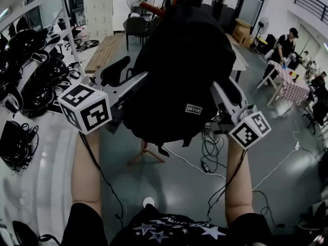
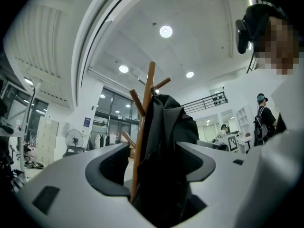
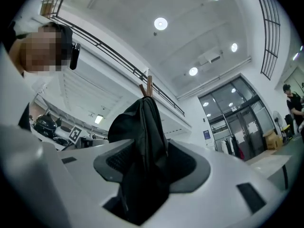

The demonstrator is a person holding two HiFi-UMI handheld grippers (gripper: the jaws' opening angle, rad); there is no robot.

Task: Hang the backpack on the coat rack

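The black backpack (image 1: 179, 70) hangs from the wooden coat rack (image 1: 154, 8) at the middle of the scene, above the floor (image 1: 179, 188), its body covering most of the pole. The left gripper (image 1: 134, 70) is at the bag's left side and the right gripper (image 1: 225, 88) at its right side. In the left gripper view the fingers stand wide, with the pole and dark fabric between them but not squeezed. In the right gripper view the fingers are also apart, with loose fabric hanging between them, not clamped.
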